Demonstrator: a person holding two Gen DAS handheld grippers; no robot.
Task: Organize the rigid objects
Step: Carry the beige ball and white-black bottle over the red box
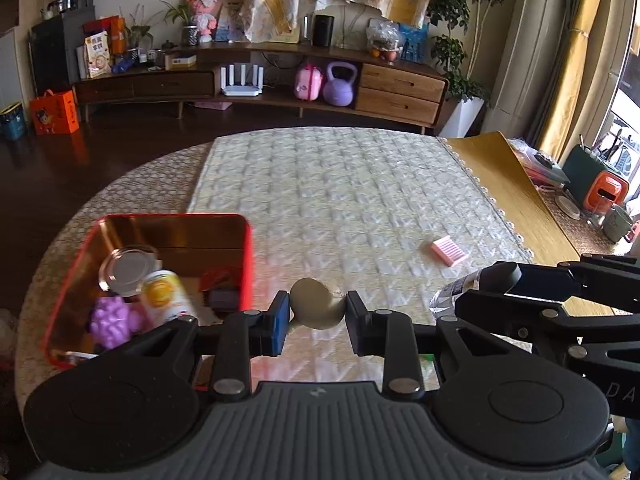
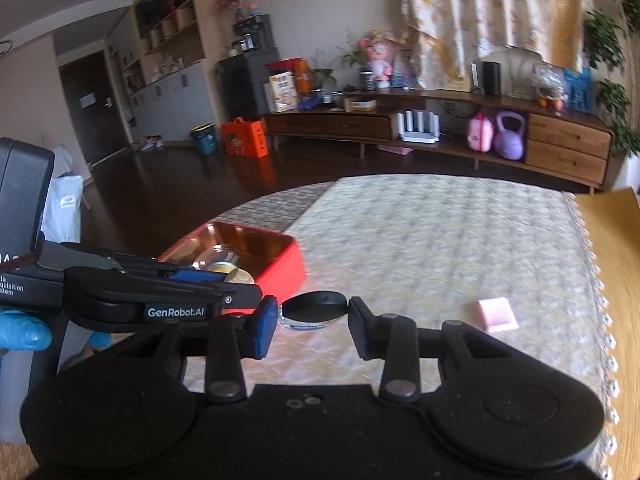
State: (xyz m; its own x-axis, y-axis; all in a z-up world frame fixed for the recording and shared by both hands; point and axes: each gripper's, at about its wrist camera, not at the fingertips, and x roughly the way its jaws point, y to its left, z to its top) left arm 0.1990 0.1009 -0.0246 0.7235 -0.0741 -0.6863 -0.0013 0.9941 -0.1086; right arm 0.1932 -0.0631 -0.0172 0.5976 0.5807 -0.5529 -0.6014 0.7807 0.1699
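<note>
In the left wrist view, a grey-beige rounded object [image 1: 317, 303] is seen clamped between the pads of the left gripper [image 1: 317, 312], whose jaws are closed to the object's width. The red tin [image 1: 249, 258], already holding a can, a purple toy and a glass jar, lies just to the left of the held object, so a short leftward carry is judged to be what the coming move calls for; the left hand is clearly the nearer one to the tin. A pink block [image 1: 449, 252] is left on the cloth, ahead and to the right. In the right wrist view, a shallow clear jar with a black lid [image 2: 314, 309] is seen between the fingers of the right gripper [image 2: 313, 320], which is spread partly open; whether the pads touch the jar cannot be told. The tin [image 2: 280, 268] lies ahead-left, the pink block [image 2: 498, 314] to the right.
</note>
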